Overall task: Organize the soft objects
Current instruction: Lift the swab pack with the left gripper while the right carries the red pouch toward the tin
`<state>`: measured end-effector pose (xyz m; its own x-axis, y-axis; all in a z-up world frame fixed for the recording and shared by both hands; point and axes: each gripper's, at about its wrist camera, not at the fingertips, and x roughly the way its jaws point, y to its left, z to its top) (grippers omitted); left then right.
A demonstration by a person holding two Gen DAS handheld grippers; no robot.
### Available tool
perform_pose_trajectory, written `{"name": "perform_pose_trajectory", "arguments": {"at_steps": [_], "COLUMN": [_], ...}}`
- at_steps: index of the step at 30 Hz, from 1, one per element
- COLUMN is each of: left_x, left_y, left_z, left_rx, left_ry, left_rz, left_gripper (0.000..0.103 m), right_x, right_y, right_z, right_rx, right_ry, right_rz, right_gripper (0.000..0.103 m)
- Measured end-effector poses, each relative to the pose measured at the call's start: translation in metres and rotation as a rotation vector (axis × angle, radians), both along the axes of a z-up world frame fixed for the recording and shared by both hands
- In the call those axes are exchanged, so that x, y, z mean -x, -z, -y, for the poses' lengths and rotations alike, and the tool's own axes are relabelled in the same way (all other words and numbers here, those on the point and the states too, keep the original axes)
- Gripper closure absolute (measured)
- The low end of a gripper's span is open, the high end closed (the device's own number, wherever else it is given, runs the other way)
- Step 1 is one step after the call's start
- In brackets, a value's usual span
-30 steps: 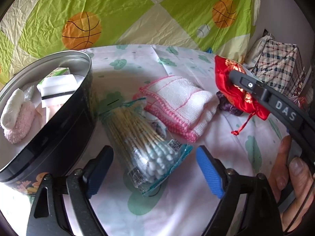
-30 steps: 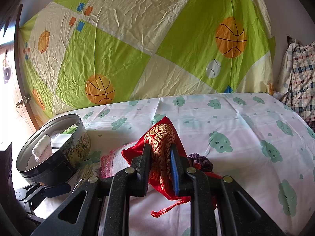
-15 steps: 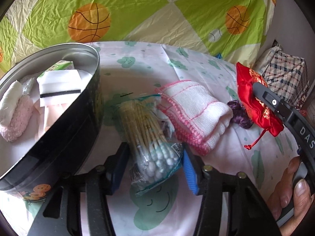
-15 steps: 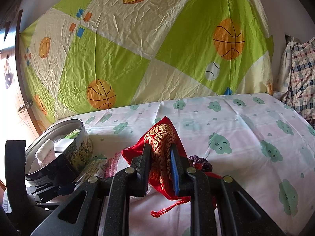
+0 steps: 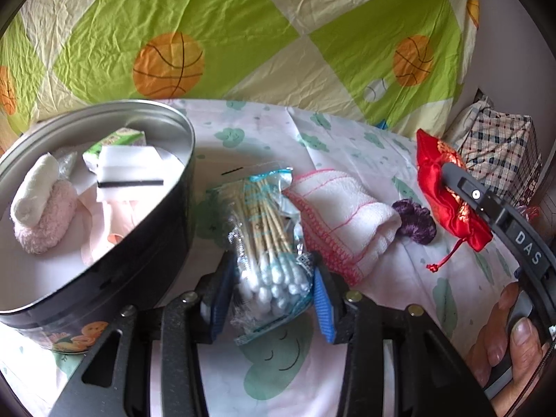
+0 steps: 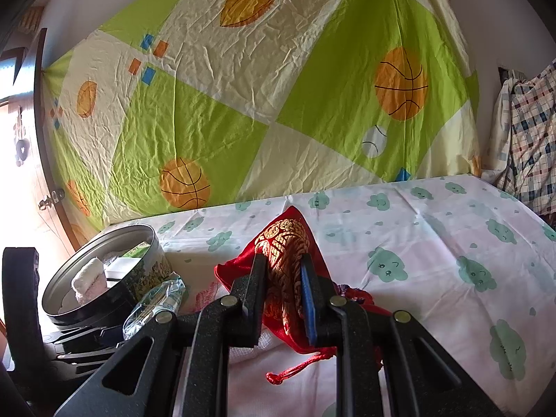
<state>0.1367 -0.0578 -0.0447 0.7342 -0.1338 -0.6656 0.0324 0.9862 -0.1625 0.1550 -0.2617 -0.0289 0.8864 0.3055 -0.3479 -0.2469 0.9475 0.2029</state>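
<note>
Left wrist view: tin at 9 o'clock already holds several soft bits. Left tongs have just been closing, now clenched on cotton-swab bag; right tongs grip red pouch. Towel and, prob., a purple scrunchie at 2 o'clock wait on the bed.

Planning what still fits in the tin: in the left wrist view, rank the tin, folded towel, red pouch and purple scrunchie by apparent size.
1. Round tin, largest, though nearest the camera.
2. Folded towel.
3. Red pouch, close to the towel and farther off, so this order is unsure.
4. Purple scrunchie, clearly smallest.
</note>
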Motion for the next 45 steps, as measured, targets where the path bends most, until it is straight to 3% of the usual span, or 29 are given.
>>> {"name": "perform_pose_trajectory", "arguments": {"at_steps": [24, 45], "left_x": [0.024, 0.043], "left_y": [-0.017, -0.027], "left_z": [-0.002, -0.002], "left_rx": [-0.031, -0.051], "left_ry": [-0.039, -0.058], "left_rz": [0.176, 0.288], "left_gripper": [0.062, 0.062], "right_x": [0.021, 0.032], "right_y": [-0.008, -0.010], "right_z": [-0.011, -0.006], "right_rx": [0.062, 0.023], "right_ry": [0.009, -0.009], "right_rz": [0.109, 0.150], "right_gripper": [0.083, 0.083]}}
